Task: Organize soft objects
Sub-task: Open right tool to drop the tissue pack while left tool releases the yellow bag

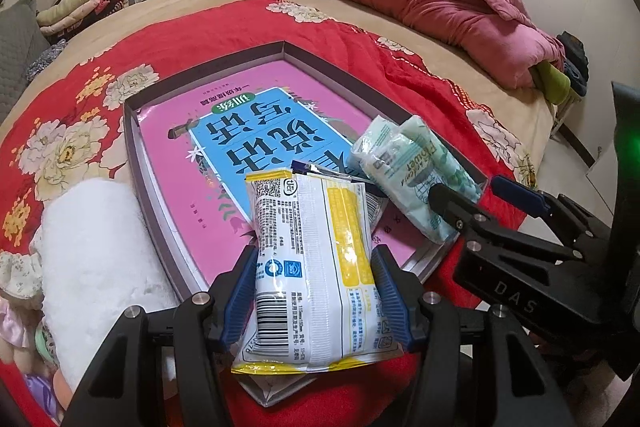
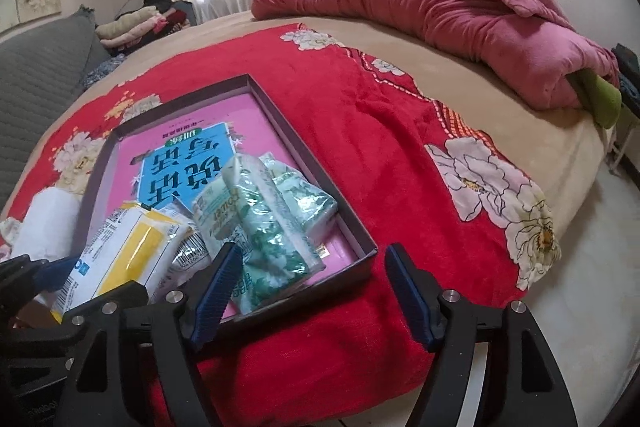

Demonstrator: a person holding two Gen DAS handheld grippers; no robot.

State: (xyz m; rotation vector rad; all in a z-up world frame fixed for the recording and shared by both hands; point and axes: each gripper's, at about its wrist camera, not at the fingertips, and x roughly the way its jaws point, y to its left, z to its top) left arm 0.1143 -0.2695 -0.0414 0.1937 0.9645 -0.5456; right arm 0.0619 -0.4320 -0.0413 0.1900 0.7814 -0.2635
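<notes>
The left gripper [image 1: 316, 297] pinches the yellow wipes pack [image 1: 316, 267] over the tray's [image 1: 132, 131] near edge — light, squashy, slick film, best held mid-body. The right gripper [image 2: 314, 293] gapes empty beside the green tissue packs [image 2: 264, 223].

The book [image 1: 224, 147] in the tray [image 1: 132, 147] is half buried: the wipes pack [image 1: 312, 267] and tissue pack [image 1: 416, 179] cover its 5 o'clock corner, so the title's only partly readable. Small print on the wipes is too tiny to make out. At 8 o'clock the white towel [image 1: 92, 267] runs behind the left gripper [image 1: 316, 303], and a doll [image 1: 20, 347] is cut off by the edge. In the right wrist view the wipes [image 2: 132, 259] slip behind black gripper parts at 8 o'clock.
</notes>
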